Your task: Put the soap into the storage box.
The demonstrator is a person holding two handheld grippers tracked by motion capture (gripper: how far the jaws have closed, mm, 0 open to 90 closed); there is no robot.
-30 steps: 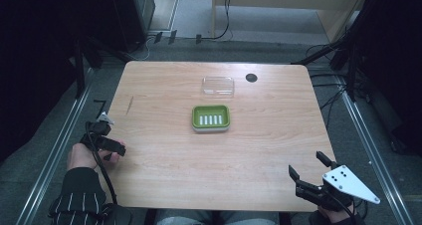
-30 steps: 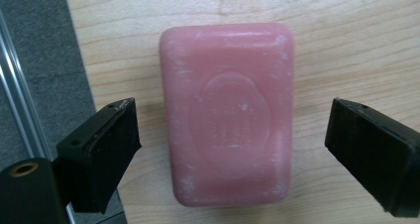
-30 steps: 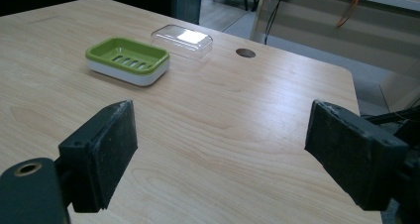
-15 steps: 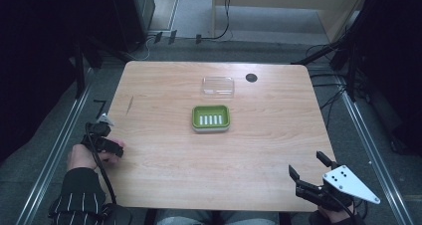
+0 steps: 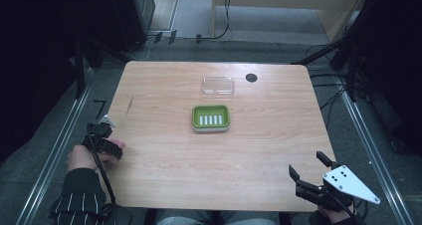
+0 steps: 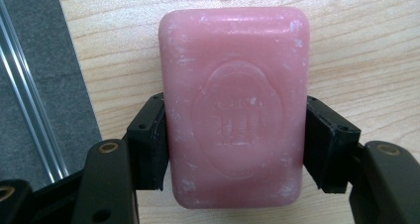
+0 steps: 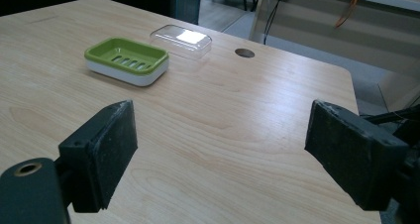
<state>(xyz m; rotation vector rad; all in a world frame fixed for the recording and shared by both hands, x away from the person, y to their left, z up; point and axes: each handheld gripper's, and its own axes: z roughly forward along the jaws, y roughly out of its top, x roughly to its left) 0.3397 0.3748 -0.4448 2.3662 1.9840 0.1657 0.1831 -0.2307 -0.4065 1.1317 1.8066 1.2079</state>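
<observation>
while left hand-held gripper (image 6: pixel 233 149) clamps pink soap (image 6: pixel 235 105), right hand-held gripper (image 7: pixel 223 154) gapes

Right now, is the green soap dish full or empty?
Empty. The green soap dish shows only its bare drain slots; the pink soap sits between the left gripper's jaws.

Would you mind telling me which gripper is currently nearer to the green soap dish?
Left, narrowly. The left gripper, shut on the pink soap, sits at the table's left edge; the right gripper hangs open off the near right corner, farther from the green soap dish.
</observation>
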